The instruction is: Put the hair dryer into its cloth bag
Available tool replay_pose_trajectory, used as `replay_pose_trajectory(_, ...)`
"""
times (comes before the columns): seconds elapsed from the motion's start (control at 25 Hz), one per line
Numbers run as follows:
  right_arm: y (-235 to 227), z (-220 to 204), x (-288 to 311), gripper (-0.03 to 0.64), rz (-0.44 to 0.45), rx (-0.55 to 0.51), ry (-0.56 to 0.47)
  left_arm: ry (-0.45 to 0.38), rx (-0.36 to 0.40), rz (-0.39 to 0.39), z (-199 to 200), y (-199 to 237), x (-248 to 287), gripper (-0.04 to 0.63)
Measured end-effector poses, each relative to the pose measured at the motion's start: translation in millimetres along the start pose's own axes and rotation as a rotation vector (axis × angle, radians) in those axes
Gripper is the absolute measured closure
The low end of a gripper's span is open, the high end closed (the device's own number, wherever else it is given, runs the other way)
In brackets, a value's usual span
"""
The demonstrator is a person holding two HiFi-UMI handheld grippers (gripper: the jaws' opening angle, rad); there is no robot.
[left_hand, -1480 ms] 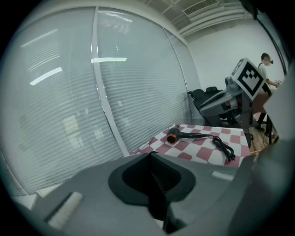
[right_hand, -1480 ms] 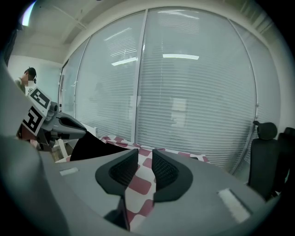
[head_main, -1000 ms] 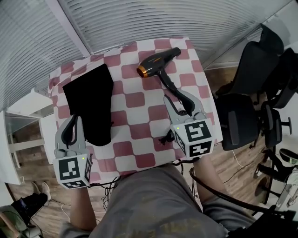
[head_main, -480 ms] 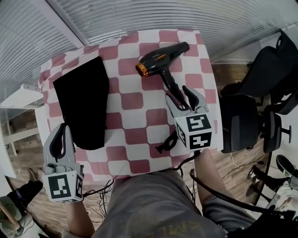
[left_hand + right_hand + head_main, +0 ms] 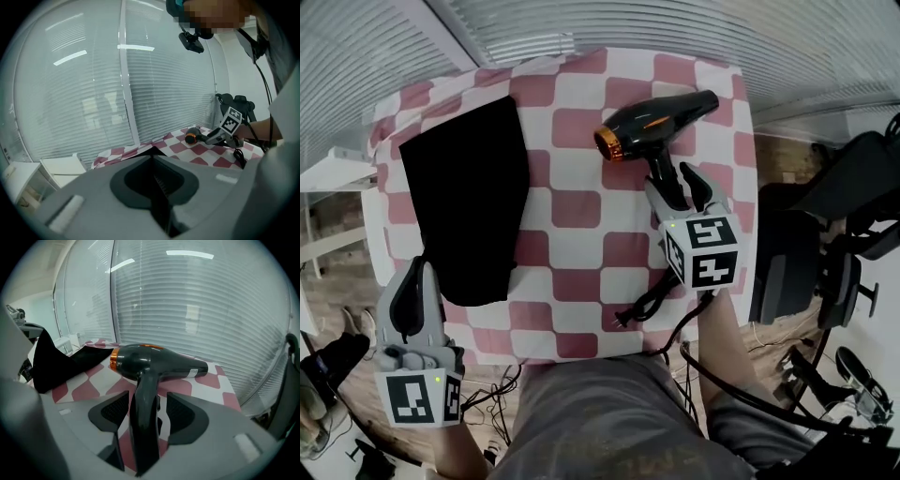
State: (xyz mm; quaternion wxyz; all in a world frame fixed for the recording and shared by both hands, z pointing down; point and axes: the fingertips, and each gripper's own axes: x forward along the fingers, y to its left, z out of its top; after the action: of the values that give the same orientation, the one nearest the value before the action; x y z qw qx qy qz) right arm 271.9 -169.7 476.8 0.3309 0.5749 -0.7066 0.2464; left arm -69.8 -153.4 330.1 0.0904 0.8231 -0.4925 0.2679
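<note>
A black hair dryer (image 5: 652,127) with an orange nozzle ring lies on the red-and-white checked table, its handle pointing toward me. My right gripper (image 5: 675,184) straddles that handle. Its jaws have just been opening, and the handle stands between them with a gap on each side. In the right gripper view the hair dryer (image 5: 150,362) fills the middle, and the right gripper (image 5: 145,411) sits around the handle's lower part. The black cloth bag (image 5: 469,187) lies flat at the table's left. My left gripper (image 5: 414,274) hovers shut just off the near left corner, holding nothing.
The dryer's black cord and plug (image 5: 639,305) trail over the table's (image 5: 581,246) near edge. Black office chairs (image 5: 853,187) stand close on the right. A white shelf (image 5: 328,173) is at the left, and window blinds run along the far side.
My right gripper has come down and forward onto the dryer's handle, with its jaws spread wider. The left gripper has drawn back off the bag's near end, toward my body.
</note>
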Motion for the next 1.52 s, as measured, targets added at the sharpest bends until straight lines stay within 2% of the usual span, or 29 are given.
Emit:
replay_pose_trajectory(0.4,3,-7,35,0.334,0.038,-0.037,0.084,0.012,-0.034,0.024,-4,6,0,0.578)
replay_pose_trajectory(0.52,5,-7,37,0.349,0.072,-0.019,0.068,0.011,-0.042,0.026,-6,6,-1,0.580)
replay_pose_trajectory(0.56,6,-6,38,0.392,0.078,-0.022,0.061,0.010,-0.046,0.026,-7,6,-1,0.580)
replay_pose_trajectory(0.84,17,1,25,0.400,0.104,-0.075,0.040,0.014,-0.024,-0.004,-8,1,-3,0.580)
replay_pose_trajectory(1.16,59,41,-30,0.400,0.223,-0.213,-0.071,-0.016,0.030,-0.098,-1,-11,1,0.580)
replay_pose_trajectory(1.32,84,51,-59,0.400,0.266,-0.275,-0.112,-0.044,0.086,-0.165,7,-18,6,0.580)
replay_pose_trajectory(1.52,116,57,-90,0.400,0.300,-0.331,-0.150,-0.042,0.089,-0.222,15,-19,3,0.580)
